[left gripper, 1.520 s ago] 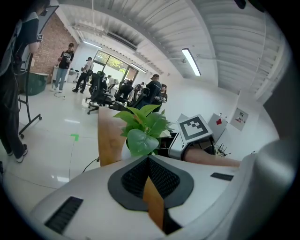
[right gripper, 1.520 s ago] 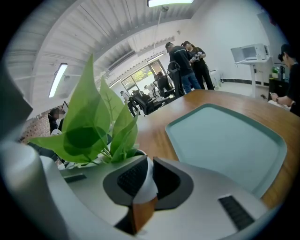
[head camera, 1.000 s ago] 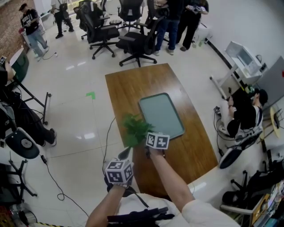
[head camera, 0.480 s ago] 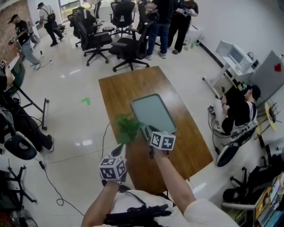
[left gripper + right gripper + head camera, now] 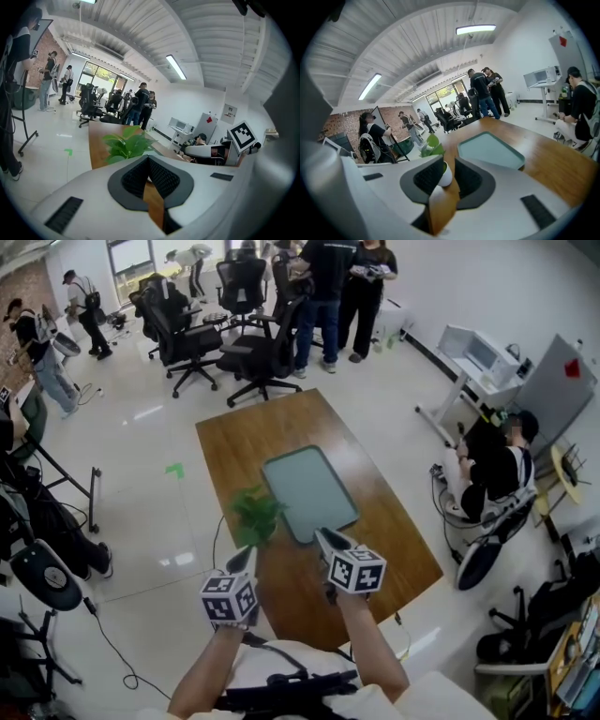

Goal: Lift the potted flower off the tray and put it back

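Wooden worktop (image 5: 394, 540): the potted flower (image 5: 255, 514) stands just beside the tray (image 5: 309, 493), off it.
Right gripper (image 5: 326, 540) jaws have just opened, empty, seemingly to let it stand; left gripper (image 5: 246, 557) jaws sit together, idle.

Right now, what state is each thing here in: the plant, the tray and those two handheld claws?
potted flower: upright on the table, beside the tray, not on it, held by nothing.
tray: empty, lying flat on the table.
left gripper: jaws together, nothing between them.
right gripper: jaws have just been opening, now apart, gripping nothing.
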Motion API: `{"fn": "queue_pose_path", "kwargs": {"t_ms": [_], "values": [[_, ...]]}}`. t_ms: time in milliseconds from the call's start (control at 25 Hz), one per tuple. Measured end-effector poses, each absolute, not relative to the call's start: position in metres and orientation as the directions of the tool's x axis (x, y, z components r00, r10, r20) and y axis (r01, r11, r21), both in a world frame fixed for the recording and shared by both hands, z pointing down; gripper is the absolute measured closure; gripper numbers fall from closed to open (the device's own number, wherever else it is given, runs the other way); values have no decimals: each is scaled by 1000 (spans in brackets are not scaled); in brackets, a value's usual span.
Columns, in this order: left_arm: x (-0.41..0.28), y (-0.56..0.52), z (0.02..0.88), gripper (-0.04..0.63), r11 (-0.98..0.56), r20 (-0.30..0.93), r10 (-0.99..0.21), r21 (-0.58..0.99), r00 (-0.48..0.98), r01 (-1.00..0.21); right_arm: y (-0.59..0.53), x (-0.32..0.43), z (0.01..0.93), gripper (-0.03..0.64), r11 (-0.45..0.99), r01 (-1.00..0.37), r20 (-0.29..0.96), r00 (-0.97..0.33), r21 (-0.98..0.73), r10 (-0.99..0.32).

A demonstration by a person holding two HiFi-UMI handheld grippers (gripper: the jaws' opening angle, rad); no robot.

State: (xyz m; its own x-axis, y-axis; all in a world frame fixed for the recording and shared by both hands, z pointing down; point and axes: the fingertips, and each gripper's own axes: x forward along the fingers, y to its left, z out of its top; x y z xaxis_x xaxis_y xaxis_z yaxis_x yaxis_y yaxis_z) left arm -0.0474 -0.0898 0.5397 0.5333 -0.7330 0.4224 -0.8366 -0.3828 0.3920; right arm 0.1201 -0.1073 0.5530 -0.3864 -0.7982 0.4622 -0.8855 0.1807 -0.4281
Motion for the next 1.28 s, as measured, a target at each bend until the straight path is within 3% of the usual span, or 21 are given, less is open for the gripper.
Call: {"fn": "queue_pose_path", "kwargs": {"t_ms": [440, 1280], "values": [[-30, -80, 537, 598, -426, 420, -719, 364, 554, -828, -75, 122, 570, 520, 115, -858, 458, -375, -500, -806], [-44, -83, 540, 598, -374, 422, -737, 394, 527, -839, -81, 100, 578, 520, 156, -835, 455, -433, -528, -778]]}}
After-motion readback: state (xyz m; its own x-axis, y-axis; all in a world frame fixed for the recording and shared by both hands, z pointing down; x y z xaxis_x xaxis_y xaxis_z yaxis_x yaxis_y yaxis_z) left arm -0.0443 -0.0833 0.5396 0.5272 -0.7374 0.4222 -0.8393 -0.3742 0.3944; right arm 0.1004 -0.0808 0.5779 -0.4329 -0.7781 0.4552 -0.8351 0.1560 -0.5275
